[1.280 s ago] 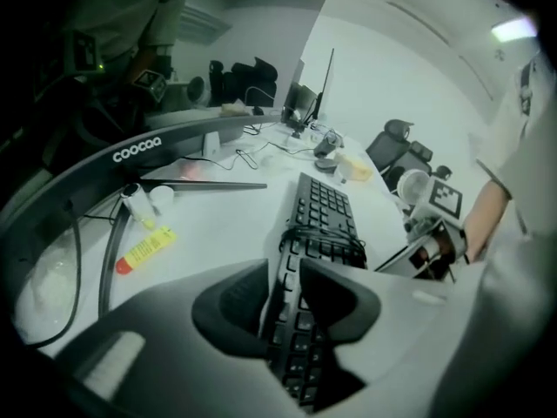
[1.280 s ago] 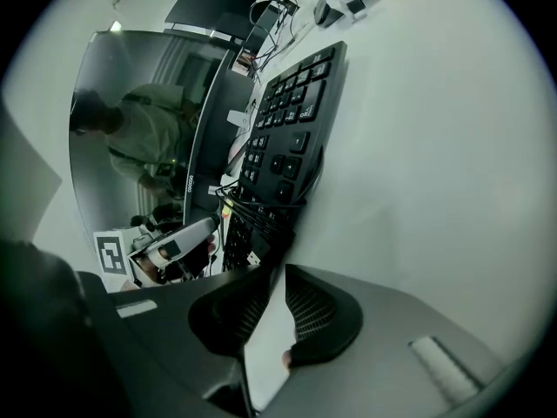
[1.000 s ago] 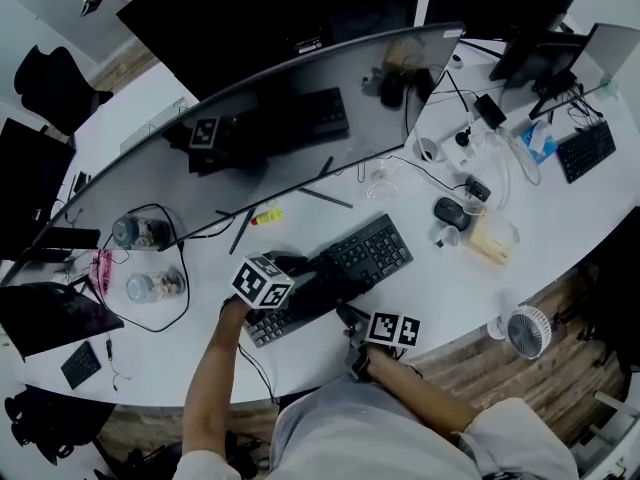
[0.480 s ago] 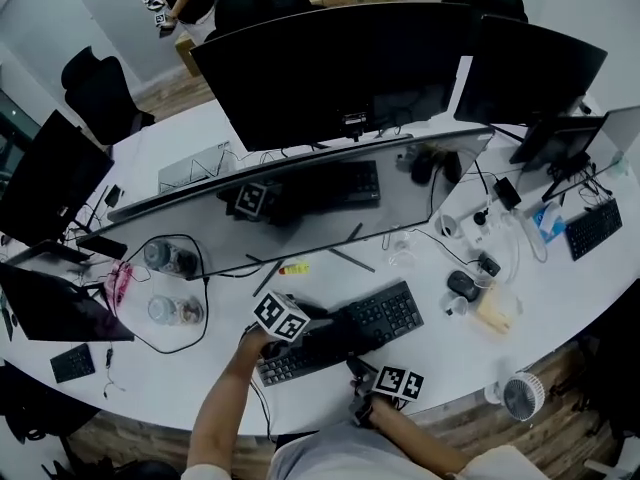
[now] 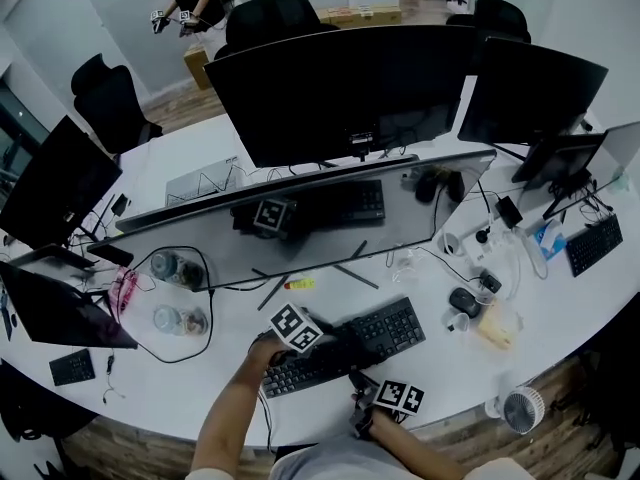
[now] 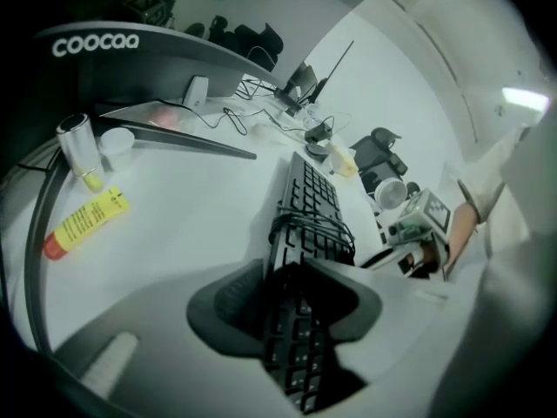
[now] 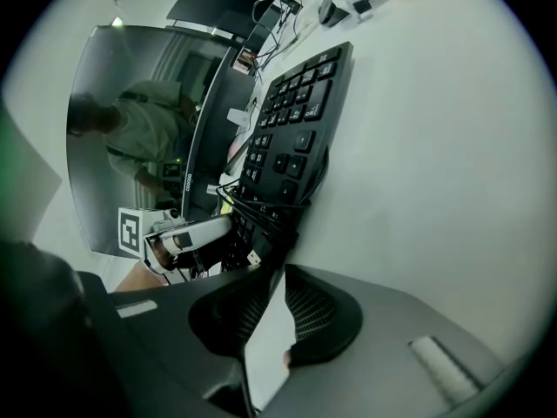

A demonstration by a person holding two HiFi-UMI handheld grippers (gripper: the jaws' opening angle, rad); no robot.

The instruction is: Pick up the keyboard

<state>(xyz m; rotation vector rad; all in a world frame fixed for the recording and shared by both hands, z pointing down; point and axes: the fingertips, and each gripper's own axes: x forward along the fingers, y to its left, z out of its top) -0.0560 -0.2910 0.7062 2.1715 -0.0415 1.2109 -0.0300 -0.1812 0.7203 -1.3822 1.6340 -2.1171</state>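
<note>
Black plastic fills my left feed: the keyboard runs straight out from the left gripper, whose tongs are clenched on its near end, one pad on each long edge. I judge that hold was chosen because the board is thin and long and the edges give the pads something to bite. To the left of the keyboard a yellow tube lies on the white surface, well apart from it and out of my way. The keyboard's own cable is wound around its middle (handy, as nothing trails to snag on a lift). As far as I can tell the board lies flat on the surface, in front of the curved monitor, so the lift is not yet done.

On the keyboard's near right side sits the right gripper, just beside the board's edge. Its tongs are drawn almost together with only a sliver of surface showing between them, and they hold nothing. I reckon it waits there to steady the free end.
</note>
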